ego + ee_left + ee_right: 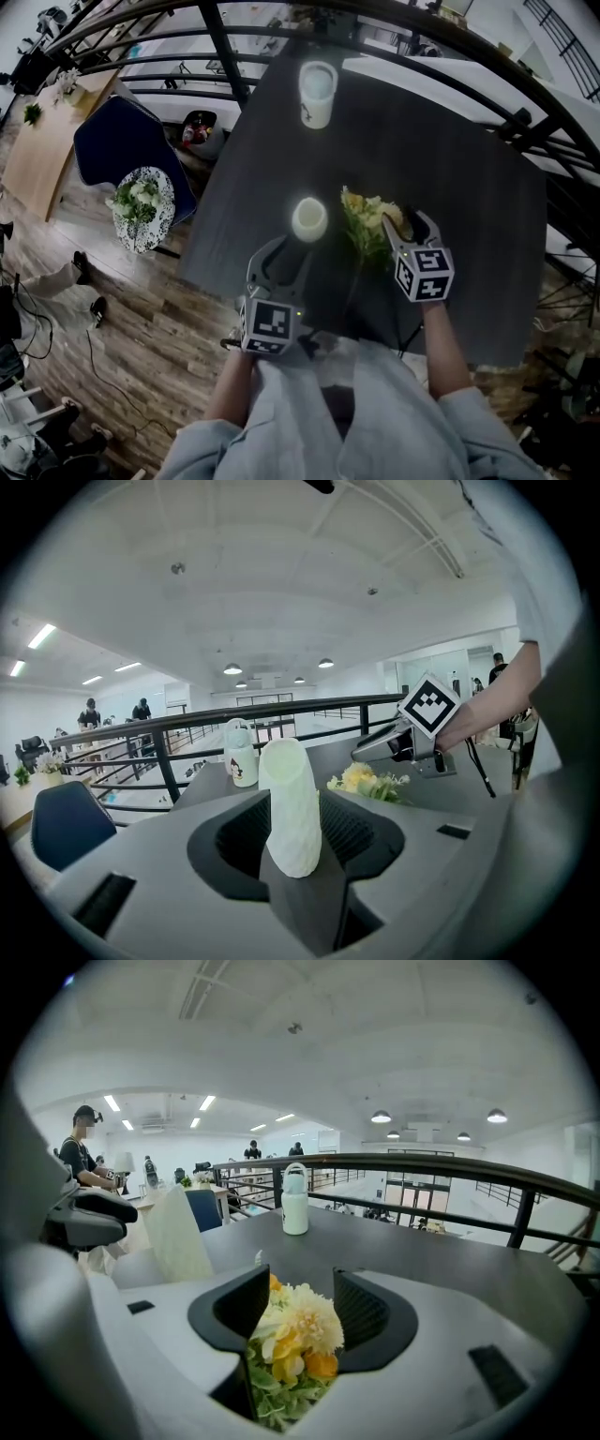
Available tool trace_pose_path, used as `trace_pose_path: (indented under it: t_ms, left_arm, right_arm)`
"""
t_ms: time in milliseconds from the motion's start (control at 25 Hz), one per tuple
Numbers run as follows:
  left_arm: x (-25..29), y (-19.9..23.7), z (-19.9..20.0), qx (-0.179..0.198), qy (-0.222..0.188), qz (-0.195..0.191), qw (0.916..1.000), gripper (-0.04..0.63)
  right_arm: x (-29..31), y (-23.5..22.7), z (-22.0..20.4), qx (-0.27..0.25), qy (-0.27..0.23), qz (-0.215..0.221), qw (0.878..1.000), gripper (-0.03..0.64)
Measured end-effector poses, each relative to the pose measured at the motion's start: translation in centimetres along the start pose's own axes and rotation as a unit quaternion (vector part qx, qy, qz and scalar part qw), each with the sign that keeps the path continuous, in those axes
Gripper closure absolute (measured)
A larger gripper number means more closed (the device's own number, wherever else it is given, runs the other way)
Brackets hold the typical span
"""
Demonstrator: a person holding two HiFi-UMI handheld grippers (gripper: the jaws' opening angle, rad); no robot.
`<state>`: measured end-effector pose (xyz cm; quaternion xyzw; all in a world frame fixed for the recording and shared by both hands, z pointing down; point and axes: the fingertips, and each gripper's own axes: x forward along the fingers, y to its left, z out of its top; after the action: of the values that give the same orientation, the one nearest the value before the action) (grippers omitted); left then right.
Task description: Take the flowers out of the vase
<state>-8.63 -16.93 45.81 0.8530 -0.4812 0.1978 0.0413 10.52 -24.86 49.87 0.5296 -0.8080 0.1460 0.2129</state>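
Observation:
A white ribbed vase (309,218) stands upright on the dark table (459,159). My left gripper (291,247) is shut on it, and in the left gripper view the vase (292,803) fills the gap between the two jaws. The bunch of yellow and white flowers (368,225) is outside the vase and lies on the table to its right. My right gripper (406,221) hangs just over the flower heads (292,1327) with its jaws apart. The blooms sit between and below the pads and are not squeezed. From the left gripper view, the right gripper (375,748) is above the flowers (362,780).
A white bottle (317,92) stands at the far side of the table. A black railing (225,42) runs behind the table. On the lower floor to the left are a blue chair (117,141) and a small round table (142,208) with flowers.

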Motion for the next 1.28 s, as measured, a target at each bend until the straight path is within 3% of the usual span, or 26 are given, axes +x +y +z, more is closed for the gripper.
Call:
trace_pose_path:
  t_ms: [280,480,560,840,1280]
  left_arm:
    - [0.0,-0.1,1.9,-0.003,-0.026,0.002,0.9997,0.442]
    - [-0.5,-0.1,3.8,-0.014,-0.038,0.008,0.9992,0.474]
    - [-0.8,-0.1,4.5,-0.019,-0.043,0.008,0.9989,0.525]
    - [-1.8,-0.3,6.7,-0.008,-0.066,0.004,0.9978,0.595]
    - [-3.8,-0.8,10.6,-0.008,-0.103,-0.007,0.9946,0.597]
  right_arm:
    - [-3.1,2.0,3.7,-0.018,-0.061,-0.017,0.998,0.507]
    - [-4.7,4.0,5.7,-0.011,-0.084,-0.005,0.996,0.586]
    - [-5.5,4.9,6.7,-0.014,-0.098,0.003,0.995,0.612]
    - [-8.0,7.1,9.9,-0.023,-0.141,0.026,0.989,0.618]
    - [-11.2,9.5,13.5,-0.037,-0.187,0.054,0.980,0.620]
